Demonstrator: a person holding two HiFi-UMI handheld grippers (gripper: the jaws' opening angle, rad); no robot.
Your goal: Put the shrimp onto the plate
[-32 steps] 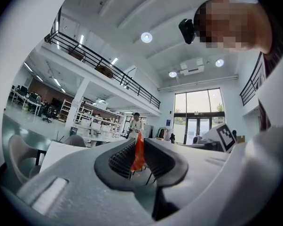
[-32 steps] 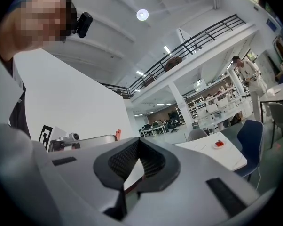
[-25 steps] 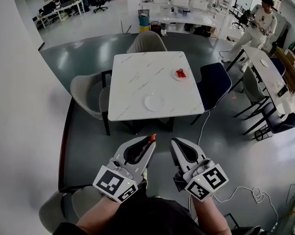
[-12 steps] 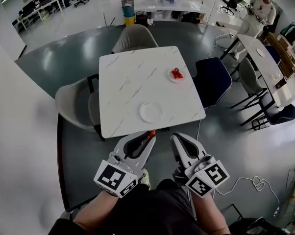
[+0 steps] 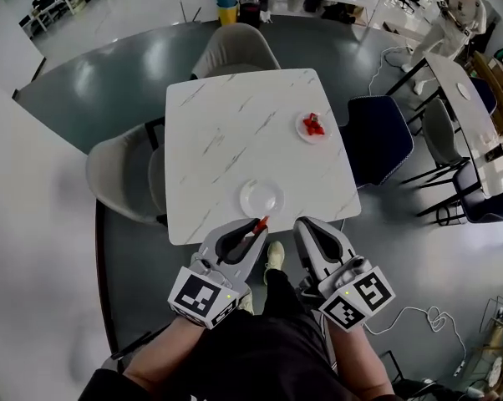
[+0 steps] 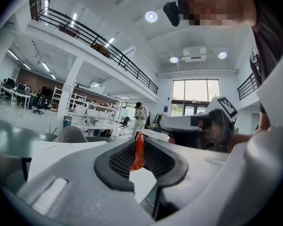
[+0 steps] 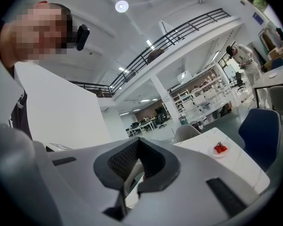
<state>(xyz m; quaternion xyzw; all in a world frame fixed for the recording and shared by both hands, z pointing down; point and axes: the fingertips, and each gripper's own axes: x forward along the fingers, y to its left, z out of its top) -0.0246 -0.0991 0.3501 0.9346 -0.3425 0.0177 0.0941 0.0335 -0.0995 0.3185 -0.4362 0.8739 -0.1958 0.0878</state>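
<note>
A small orange-red shrimp point(image 5: 260, 222) sticks up between the tips of my left gripper point(image 5: 256, 229), which is shut on it just off the near edge of the white marble table point(image 5: 218, 132). In the left gripper view the shrimp point(image 6: 138, 152) stands upright, pinched in the left gripper point(image 6: 138, 145). An empty white plate point(image 5: 261, 197) lies just beyond those tips. A second plate point(image 5: 313, 127) with red shrimps sits at the table's right edge and also shows as the small plate point(image 7: 220, 149) in the right gripper view. My right gripper point(image 5: 307, 225) point(image 7: 138, 141) is shut and holds nothing.
Chairs ring the table: a beige chair point(image 5: 122, 178) at its left, another beige chair point(image 5: 233, 50) at the far side, a navy chair point(image 5: 377, 140) at its right. A white cable point(image 5: 410, 317) trails on the floor by my right side. A person point(image 5: 452, 11) stands by another table point(image 5: 464, 98) at the far right.
I have come closer to the table: it fills more of the head view, and both grippers now reach its near edge. The left gripper still holds the shrimp.
</note>
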